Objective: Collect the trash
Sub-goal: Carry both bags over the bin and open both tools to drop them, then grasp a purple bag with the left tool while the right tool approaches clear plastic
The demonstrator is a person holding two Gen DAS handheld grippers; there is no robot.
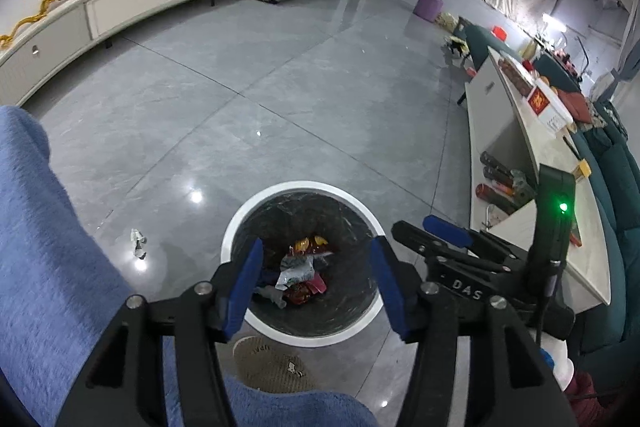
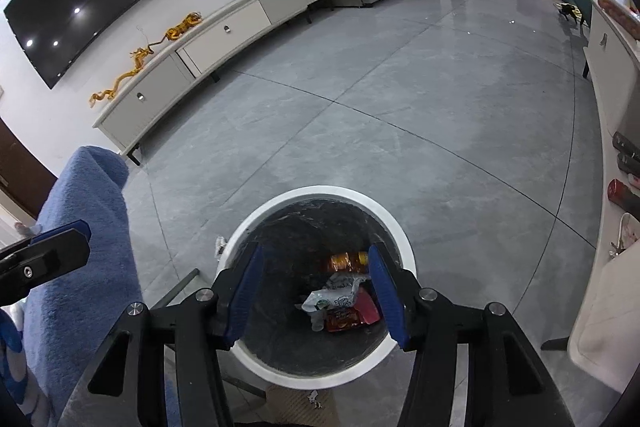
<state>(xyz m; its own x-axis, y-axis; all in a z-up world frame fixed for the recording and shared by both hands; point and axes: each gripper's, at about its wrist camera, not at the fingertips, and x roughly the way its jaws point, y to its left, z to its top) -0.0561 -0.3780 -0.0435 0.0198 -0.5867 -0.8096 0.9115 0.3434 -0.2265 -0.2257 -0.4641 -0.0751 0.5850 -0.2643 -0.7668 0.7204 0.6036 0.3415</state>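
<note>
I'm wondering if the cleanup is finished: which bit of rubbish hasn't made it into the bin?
The crumpled white scrap on the floor, left of the white-rimmed bin. The wrappers lie inside the bin.

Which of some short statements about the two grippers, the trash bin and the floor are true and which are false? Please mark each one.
1. Both grippers are open and hold nothing. True: the left gripper and the right gripper have their jaws spread, with nothing between them.
2. The trash bin is empty. False: wrappers and an orange bottle lie at its bottom.
3. A crumpled scrap lies on the floor left of the bin. True.
4. The bin has a lid on it. False: it is open at the top.
5. The purple stool stands right beside the bin. False: it stands far across the floor.
</note>
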